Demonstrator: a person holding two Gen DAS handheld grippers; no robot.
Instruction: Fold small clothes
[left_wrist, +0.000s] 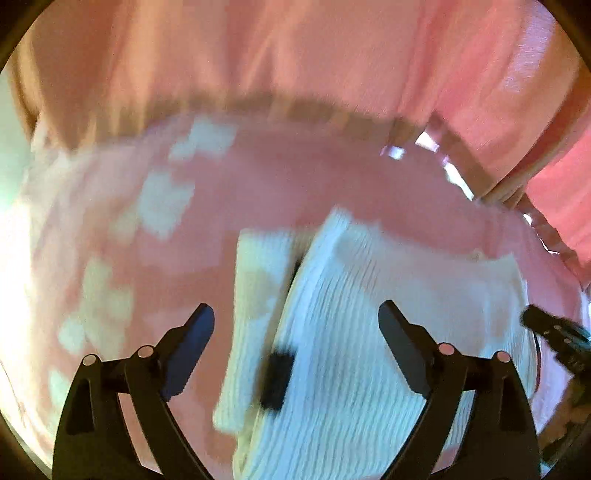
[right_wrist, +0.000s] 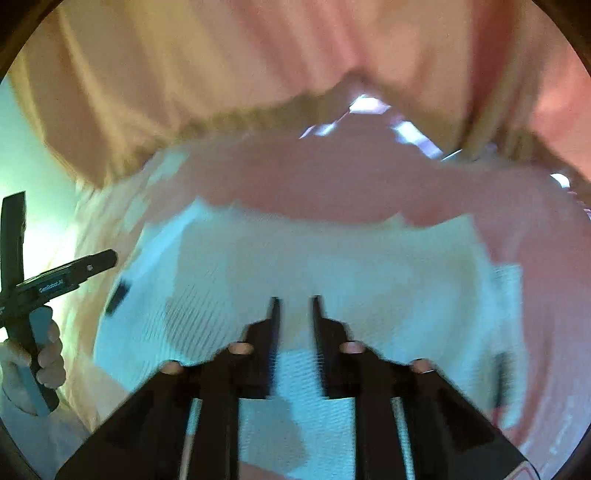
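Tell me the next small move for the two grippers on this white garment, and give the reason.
Probably bring the left gripper down to grip the white ribbed garment and take up the fold. Its fingers stand wide open above the cloth, holding nothing, while the right gripper has its fingers nearly together over the garment on the pink cloth. Blur hides whether the right one actually pinches fabric.

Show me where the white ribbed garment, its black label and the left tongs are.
white ribbed garment (left_wrist: 343, 369): left wrist view, ribbed middle.
black label (left_wrist: 277, 380): left wrist view, label centre.
left tongs (left_wrist: 295, 321): left wrist view, midway between open fingertips.
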